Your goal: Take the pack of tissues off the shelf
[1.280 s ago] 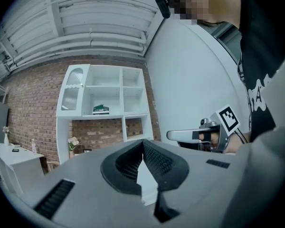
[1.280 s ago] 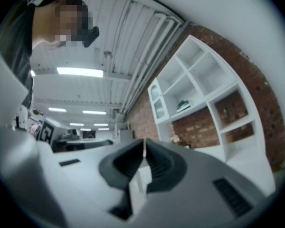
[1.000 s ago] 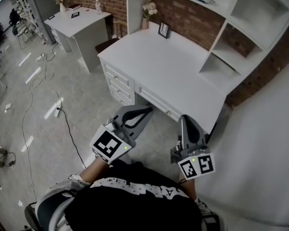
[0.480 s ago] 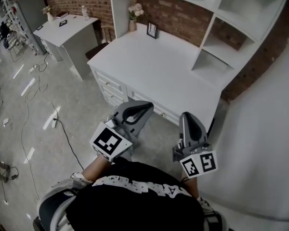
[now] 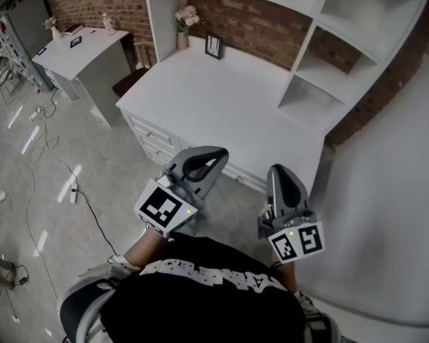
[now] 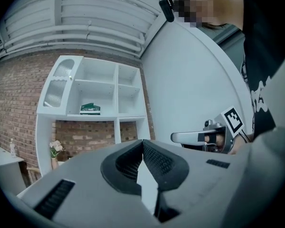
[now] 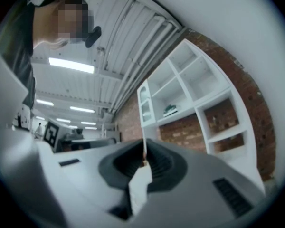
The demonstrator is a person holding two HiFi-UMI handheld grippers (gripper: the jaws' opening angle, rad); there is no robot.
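Holding nothing, left hand-held gripper (image 5: 214, 153) and right hand-held gripper (image 5: 277, 171) sit closed

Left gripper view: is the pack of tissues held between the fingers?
No, the pack of tissues lies on the shelf far beyond the left gripper, whose fingers meet on nothing.

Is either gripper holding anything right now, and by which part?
Nothing is held. The left gripper and right gripper are both shut and empty; the pack of tissues sits on the shelf.
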